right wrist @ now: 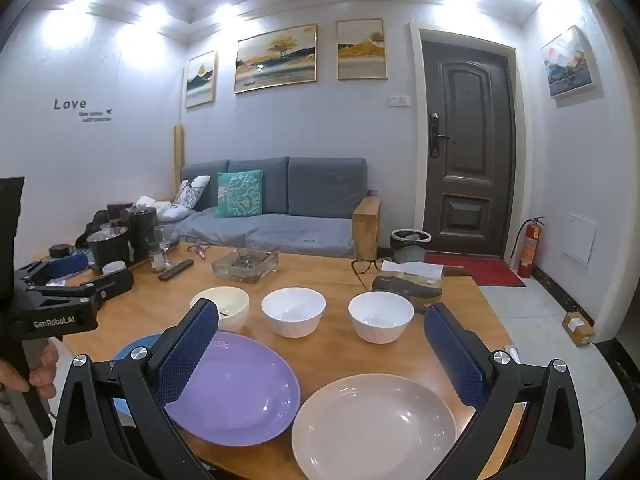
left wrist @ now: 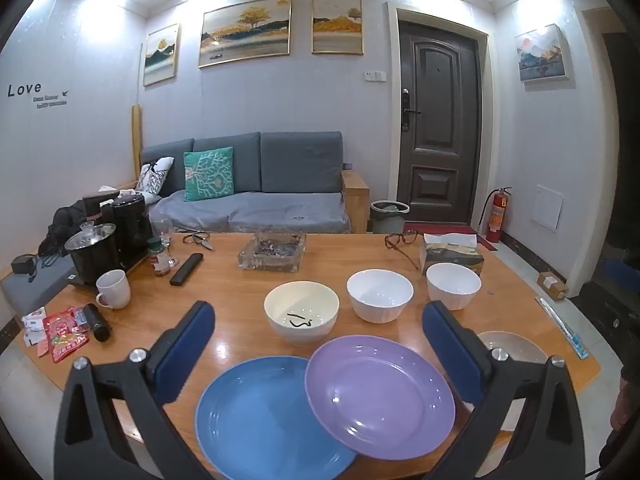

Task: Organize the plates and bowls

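On the wooden table [left wrist: 224,320] a blue plate [left wrist: 256,420] lies at the front with a purple plate [left wrist: 380,396] overlapping its right rim. A pinkish plate [right wrist: 376,426] lies further right. Behind them stand a cream bowl [left wrist: 301,312] with dark scraps inside and two white bowls [left wrist: 379,295] [left wrist: 453,285]. My left gripper [left wrist: 318,344] is open and empty, held above the blue and purple plates. My right gripper [right wrist: 322,346] is open and empty, above the purple plate [right wrist: 236,392] and the pinkish plate. The left gripper also shows at the left of the right wrist view [right wrist: 72,280].
A glass ashtray [left wrist: 272,254], remote [left wrist: 186,269], white mug [left wrist: 114,290], kettle set [left wrist: 104,236], snack packets [left wrist: 64,332], glasses [left wrist: 402,240] and tissue box [left wrist: 452,252] crowd the table's back and left. A grey sofa [left wrist: 260,192] stands behind. The table's right edge drops to the floor.
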A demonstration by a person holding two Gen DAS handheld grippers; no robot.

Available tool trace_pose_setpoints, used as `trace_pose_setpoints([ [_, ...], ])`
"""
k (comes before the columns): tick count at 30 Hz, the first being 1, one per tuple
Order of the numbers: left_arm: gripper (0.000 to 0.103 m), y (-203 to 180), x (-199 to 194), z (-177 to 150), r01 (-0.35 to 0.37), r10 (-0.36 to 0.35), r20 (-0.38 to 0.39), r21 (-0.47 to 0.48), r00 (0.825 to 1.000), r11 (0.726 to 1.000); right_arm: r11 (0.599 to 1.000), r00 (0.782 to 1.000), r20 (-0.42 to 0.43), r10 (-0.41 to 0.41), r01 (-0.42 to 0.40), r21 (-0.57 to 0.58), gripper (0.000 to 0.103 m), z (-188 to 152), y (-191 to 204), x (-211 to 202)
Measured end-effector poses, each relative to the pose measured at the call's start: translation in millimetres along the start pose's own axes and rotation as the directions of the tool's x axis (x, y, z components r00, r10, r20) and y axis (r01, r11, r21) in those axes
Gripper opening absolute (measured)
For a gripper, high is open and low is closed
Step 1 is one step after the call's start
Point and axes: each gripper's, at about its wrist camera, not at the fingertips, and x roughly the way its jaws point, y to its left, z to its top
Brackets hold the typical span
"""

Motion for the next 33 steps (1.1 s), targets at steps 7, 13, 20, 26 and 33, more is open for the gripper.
trace_pose_setpoints([
  [7,0.103,-2,2,1,0.013,-0.012,-0.023,0.012,1.0,1.0,1.0,1.0,0.0,-0.001,0.001,0.002,0.102,0,0,0],
  [13,0.103,-3,3,0,0.01,-0.009,-0.022,0.011,1.0,1.0,1.0,1.0,-0.001,0.0,0.0,0.005,0.102,-1,0,1],
  [20,0.103,-5,8,-2,0.008,-0.008,-0.026,0.009,1.0,1.0,1.0,1.0,-0.007,0.003,-0.003,0.007,0.102,0,0,1],
  [26,0.103,-1,9,-3,-0.002,0.002,-0.025,0.004,1.0,1.0,1.0,1.0,-0.003,-0.001,0.001,0.012,0.102,-5,2,3],
  [33,0.103,2,9,-4,-0.004,0.004,-0.026,0.0,1.0,1.0,1.0,1.0,-0.003,0.003,-0.003,0.018,0.102,-7,1,4],
])
